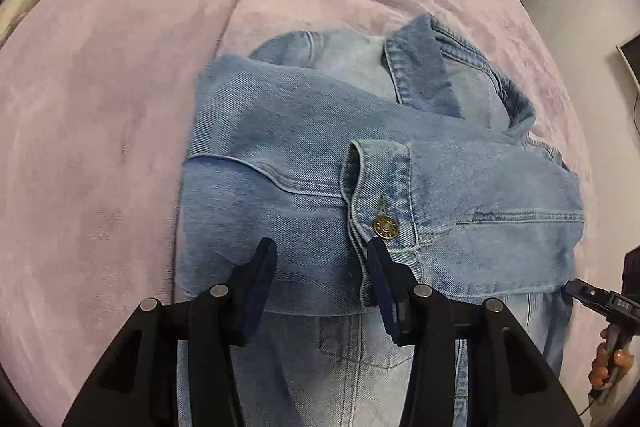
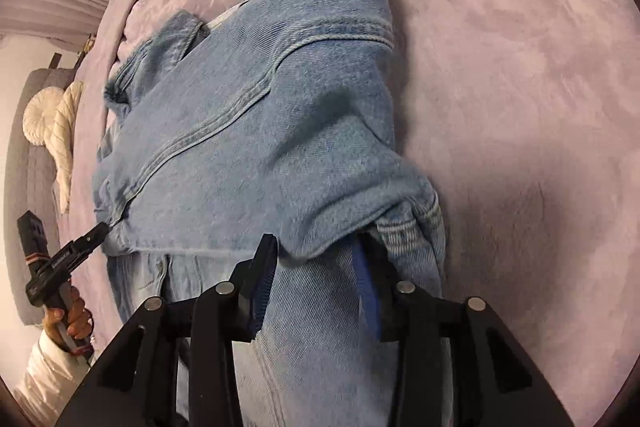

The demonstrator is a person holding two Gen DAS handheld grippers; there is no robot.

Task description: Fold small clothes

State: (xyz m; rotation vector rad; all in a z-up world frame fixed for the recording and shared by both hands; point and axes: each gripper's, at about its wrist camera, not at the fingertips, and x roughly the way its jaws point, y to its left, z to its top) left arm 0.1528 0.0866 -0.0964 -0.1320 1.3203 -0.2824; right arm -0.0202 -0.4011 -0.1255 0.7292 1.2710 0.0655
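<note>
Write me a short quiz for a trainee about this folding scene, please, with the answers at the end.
1. True or false: the blanket under the denim jacket is green.
2. What metal thing sits on the cuff close to the left gripper? A: a zipper. B: a brass button. C: a safety pin.
3. Which part of the jacket lies folded across its body?

Key:
1. False, it is lilac.
2. B.
3. A sleeve.
</note>
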